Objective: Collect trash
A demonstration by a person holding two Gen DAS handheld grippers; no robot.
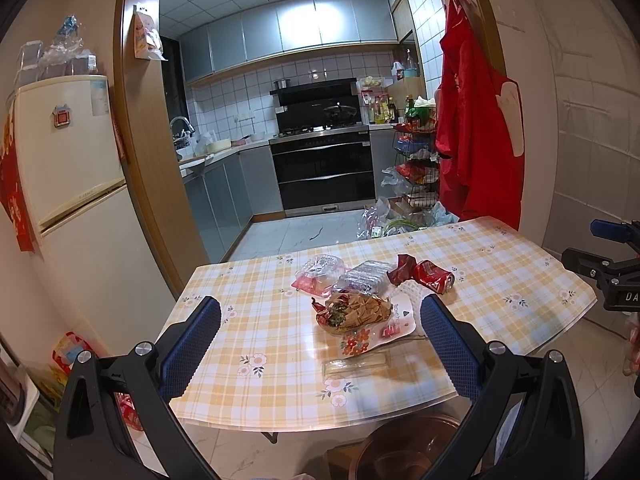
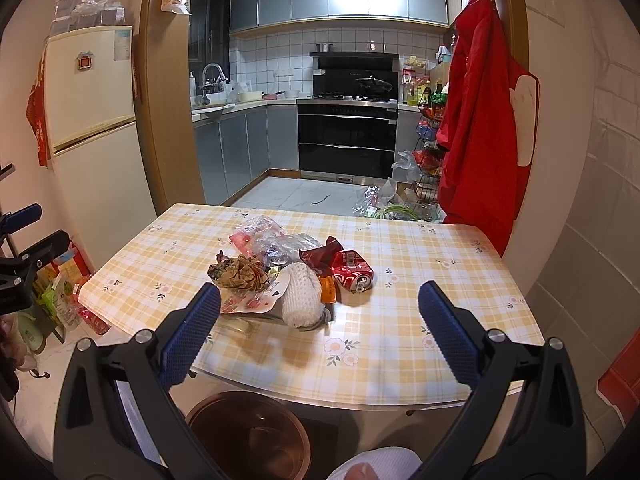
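A heap of trash lies mid-table on the yellow checked tablecloth (image 1: 248, 288): a crushed red can (image 1: 434, 276) (image 2: 354, 270), a crumpled brown snack bag (image 1: 354, 312) (image 2: 238, 272), a white foam net (image 2: 302, 294), clear plastic wrappers (image 1: 320, 274) (image 2: 264, 232) and a flowered wrapper (image 1: 374, 334). A round brown bin (image 2: 250, 436) (image 1: 404, 450) stands on the floor under the table's near edge. My left gripper (image 1: 320, 340) is open, held above the near part of the table. My right gripper (image 2: 319, 320) is open too, nothing between its fingers.
A cream fridge (image 1: 76, 184) stands at the left wall. A red apron (image 2: 480, 120) hangs on the right door frame. Behind the table the kitchen floor holds plastic bags (image 2: 384, 200) and a wire rack (image 1: 416, 160). Packages (image 2: 68, 292) lie on the floor at the left.
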